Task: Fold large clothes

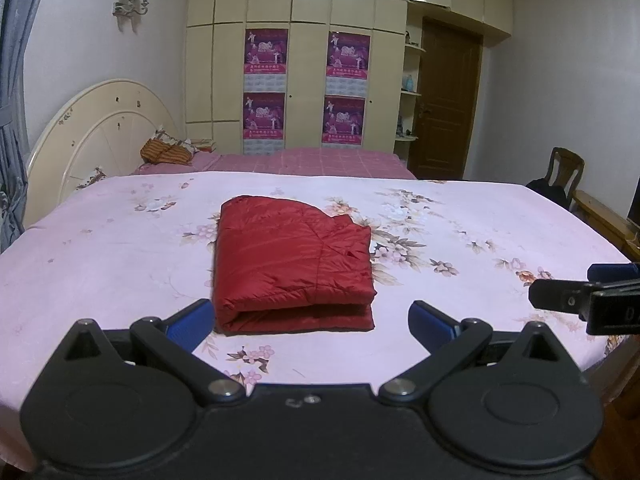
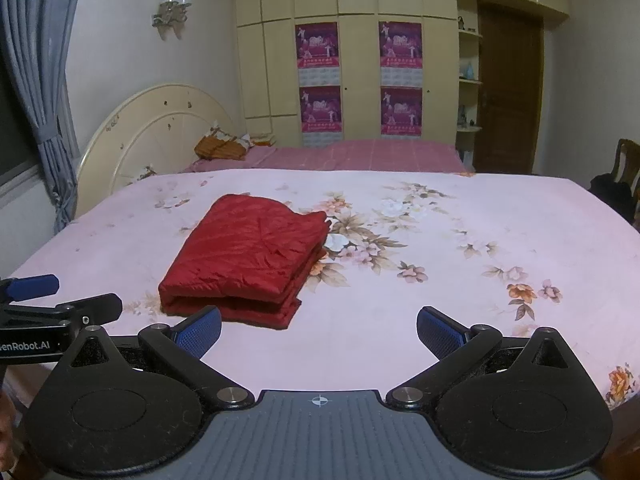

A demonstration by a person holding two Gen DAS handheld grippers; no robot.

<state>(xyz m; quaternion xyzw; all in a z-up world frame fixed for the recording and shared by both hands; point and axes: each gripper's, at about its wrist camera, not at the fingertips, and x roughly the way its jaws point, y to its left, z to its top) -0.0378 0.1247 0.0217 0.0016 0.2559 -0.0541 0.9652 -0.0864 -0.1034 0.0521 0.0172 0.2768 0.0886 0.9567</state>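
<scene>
A red quilted jacket (image 1: pixel 292 264) lies folded into a thick rectangle on the pink floral bed sheet (image 1: pixel 460 232). My left gripper (image 1: pixel 312 322) is open just in front of the folded near edge, with nothing between its blue pads. In the right wrist view the same jacket (image 2: pixel 248 256) sits ahead and to the left. My right gripper (image 2: pixel 319 334) is open over bare sheet (image 2: pixel 440 240), its left fingertip close to the jacket's near corner. Each gripper shows at the edge of the other's view: the right gripper (image 1: pixel 588 300) and the left gripper (image 2: pixel 60 304).
A cream headboard (image 1: pixel 96 132) and pillows (image 1: pixel 168 150) stand at the back left, with a cream wardrobe (image 1: pixel 304 60) and a brown door (image 1: pixel 444 100) behind. A chair (image 1: pixel 560 176) and a wooden bench (image 1: pixel 604 216) stand to the right. A blue curtain (image 2: pixel 36 80) hangs at left.
</scene>
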